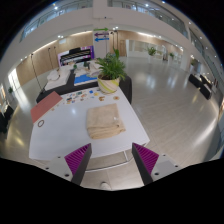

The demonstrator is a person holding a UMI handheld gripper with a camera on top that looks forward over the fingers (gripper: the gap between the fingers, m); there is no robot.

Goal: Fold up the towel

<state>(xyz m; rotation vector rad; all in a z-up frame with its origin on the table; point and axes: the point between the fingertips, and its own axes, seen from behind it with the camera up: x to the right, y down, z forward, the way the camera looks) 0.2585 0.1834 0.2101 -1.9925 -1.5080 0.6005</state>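
Currently the gripper (108, 160) hangs above the near edge of a white rectangular table (60, 135), its two fingers spread wide with nothing between them; the magenta pads (78, 155) face each other across the gap. Beyond the fingers, near the middle of the table, lies a beige cloth towel (104, 122), roughly folded and rumpled. Farther off stands a leafy green potted plant (109, 70), and a flat reddish-brown oblong object (45, 106) lies at the table's far left side.
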